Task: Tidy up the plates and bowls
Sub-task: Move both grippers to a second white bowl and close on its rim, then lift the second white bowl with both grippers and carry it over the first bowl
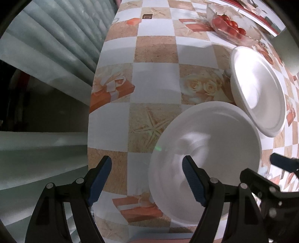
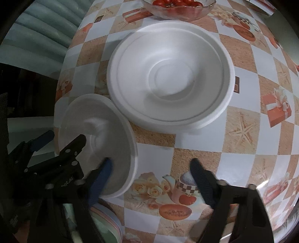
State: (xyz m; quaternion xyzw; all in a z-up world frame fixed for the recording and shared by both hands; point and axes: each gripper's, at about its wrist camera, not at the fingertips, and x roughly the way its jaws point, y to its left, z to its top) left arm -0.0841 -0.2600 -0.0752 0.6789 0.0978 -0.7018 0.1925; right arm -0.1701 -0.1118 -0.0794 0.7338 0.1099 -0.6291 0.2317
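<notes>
A small white foam bowl [image 1: 214, 142] sits on the checked tablecloth near the table's left edge. My left gripper [image 1: 148, 177] points down over it, open. One finger is inside the bowl and the other outside, so the bowl's left rim lies between them, untouched. My right gripper [image 2: 151, 174] straddles the same bowl [image 2: 97, 130] at its right rim. It is open too, with its left fingertip inside and its right one over the cloth. A larger white foam bowl [image 2: 172, 74] stands just behind the small one and nearly touches it. Each gripper shows in the other's view.
A glass dish of cherry tomatoes [image 2: 177, 7] stands behind the large bowl. The table edge [image 1: 91, 130] drops off to the left beside pale ribbed fabric [image 1: 56, 46]. A stack of pastel plates [image 2: 106, 218] lies at the near edge under my right gripper.
</notes>
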